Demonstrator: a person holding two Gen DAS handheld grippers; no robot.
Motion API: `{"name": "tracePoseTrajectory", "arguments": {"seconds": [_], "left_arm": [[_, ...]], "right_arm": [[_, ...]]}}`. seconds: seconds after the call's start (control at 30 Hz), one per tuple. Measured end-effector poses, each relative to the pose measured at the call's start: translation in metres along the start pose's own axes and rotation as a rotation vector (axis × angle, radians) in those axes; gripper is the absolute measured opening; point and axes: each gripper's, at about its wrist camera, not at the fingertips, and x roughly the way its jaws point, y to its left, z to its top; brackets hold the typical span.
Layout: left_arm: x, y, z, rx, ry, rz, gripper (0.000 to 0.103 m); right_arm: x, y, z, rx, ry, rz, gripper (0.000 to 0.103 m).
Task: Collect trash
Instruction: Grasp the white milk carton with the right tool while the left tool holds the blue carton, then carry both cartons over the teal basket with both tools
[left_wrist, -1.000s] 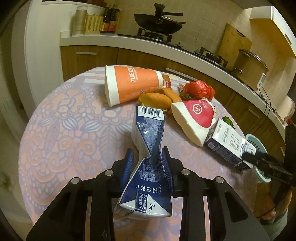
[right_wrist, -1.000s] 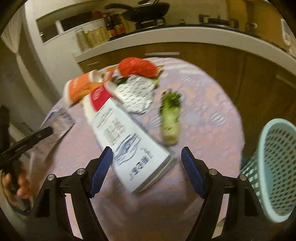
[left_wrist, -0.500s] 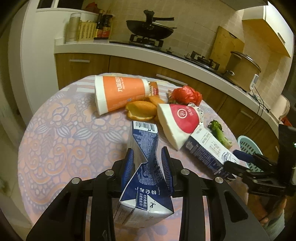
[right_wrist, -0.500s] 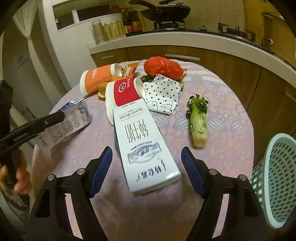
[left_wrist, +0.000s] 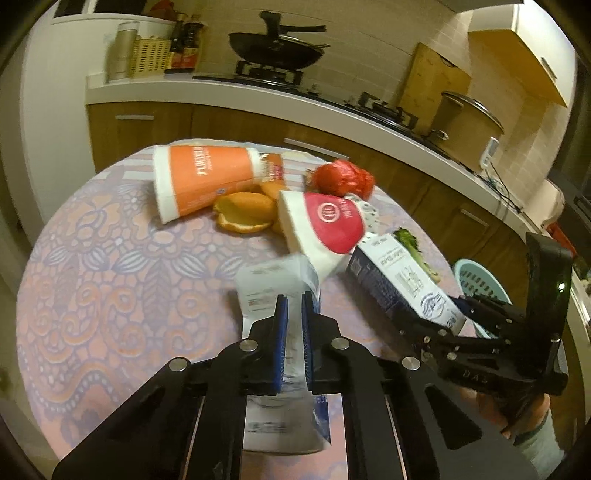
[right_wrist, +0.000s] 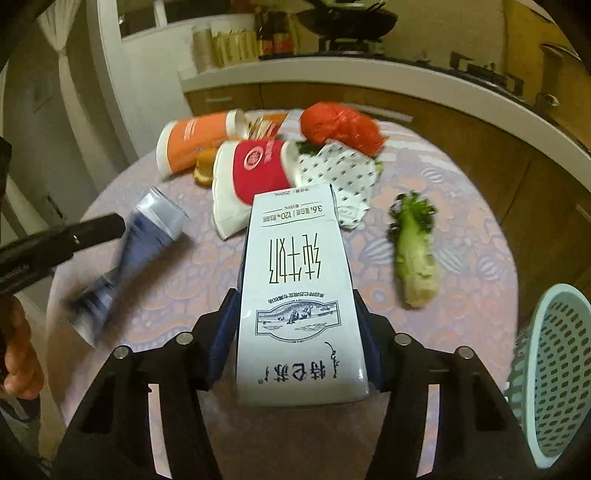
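My left gripper (left_wrist: 291, 302) is shut on a crushed blue-and-white milk carton (left_wrist: 280, 280), which is squeezed flat between its pads and blurred. The right wrist view shows that carton (right_wrist: 147, 236) at the left, above the table. My right gripper (right_wrist: 295, 299) has its jaws closing on a white milk carton (right_wrist: 299, 280). The pads press on both of that carton's long sides. Further back on the round table (left_wrist: 110, 277) lie an orange paper cup (left_wrist: 199, 181), a red-and-white cup (left_wrist: 325, 225), orange peel (left_wrist: 243, 218) and a red plastic bag (left_wrist: 343, 177).
A dotted paper wrapper (right_wrist: 340, 177) and a green vegetable stalk (right_wrist: 413, 251) lie right of the cups. A teal perforated basket (right_wrist: 554, 369) stands off the table's right edge. A kitchen counter with a wok runs behind. A person's hand (right_wrist: 18, 354) is at the left edge.
The left jaws have pinched the blue carton much flatter, and it has swung round. The right jaws have closed in from wide open onto the white carton's sides.
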Motion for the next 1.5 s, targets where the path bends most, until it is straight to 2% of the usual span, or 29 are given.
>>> {"name": "tracePoseTrajectory", "arguments": {"seconds": [0.1, 0.13, 0.23, 0.27, 0.33, 0.43, 0.5, 0.63, 0.7, 0.73, 0.77, 0.87, 0.97, 1.07, 1.3, 1.5], "left_arm": [[0.005, -0.001, -0.004, 0.005, 0.029, -0.001, 0.007], [0.007, 0.000, -0.007, 0.006, 0.045, -0.002, 0.013], [0.009, 0.002, -0.015, -0.001, 0.075, 0.006, 0.051], [0.009, 0.003, -0.017, -0.013, 0.078, -0.006, 0.058], [0.010, 0.006, -0.020, -0.031, 0.086, -0.004, 0.063], [0.022, 0.007, -0.023, -0.032, 0.145, 0.034, 0.064], [0.030, 0.005, -0.026, -0.038, 0.181, 0.018, 0.064], [0.034, -0.011, -0.029, 0.007, 0.180, 0.053, 0.068], [0.036, -0.020, -0.031, 0.053, 0.175, 0.117, 0.060], [0.037, -0.022, -0.031, 0.069, 0.172, 0.150, 0.052], [0.037, -0.023, -0.030, 0.073, 0.172, 0.157, 0.052], [0.029, -0.024, -0.028, 0.050, 0.137, 0.109, 0.052], [0.009, -0.037, -0.019, 0.068, 0.051, 0.059, 0.052], [-0.001, -0.053, -0.009, 0.100, 0.005, 0.041, 0.052], [0.011, -0.127, 0.016, 0.191, -0.007, -0.112, 0.052], [0.040, -0.205, 0.018, 0.274, 0.006, -0.246, 0.052]], "right_arm": [[-0.011, -0.005, -0.003, 0.017, -0.020, 0.001, 0.054], [-0.014, -0.006, -0.004, 0.019, -0.024, 0.000, 0.054], [-0.017, -0.009, -0.008, 0.021, -0.020, -0.003, 0.054], [-0.016, -0.010, -0.010, 0.026, -0.016, 0.000, 0.054], [-0.016, -0.011, -0.012, 0.034, -0.015, 0.005, 0.054], [-0.018, -0.012, -0.014, 0.040, -0.017, 0.005, 0.054], [-0.019, -0.012, -0.015, 0.041, -0.018, 0.002, 0.054], [-0.020, -0.015, -0.018, 0.047, -0.013, -0.006, 0.054], [-0.021, -0.016, -0.019, 0.045, -0.015, -0.016, 0.054], [-0.023, -0.016, -0.020, 0.041, -0.020, -0.024, 0.054], [-0.027, -0.016, -0.021, 0.039, -0.032, -0.029, 0.053], [-0.040, -0.018, -0.021, 0.042, -0.068, -0.023, 0.053], [-0.058, -0.022, -0.018, 0.048, -0.113, -0.042, 0.053], [-0.079, -0.033, -0.016, 0.063, -0.165, -0.083, 0.053], [-0.118, -0.080, -0.021, 0.154, -0.233, -0.207, 0.053], [-0.146, -0.134, -0.043, 0.264, -0.254, -0.335, 0.053]]}}
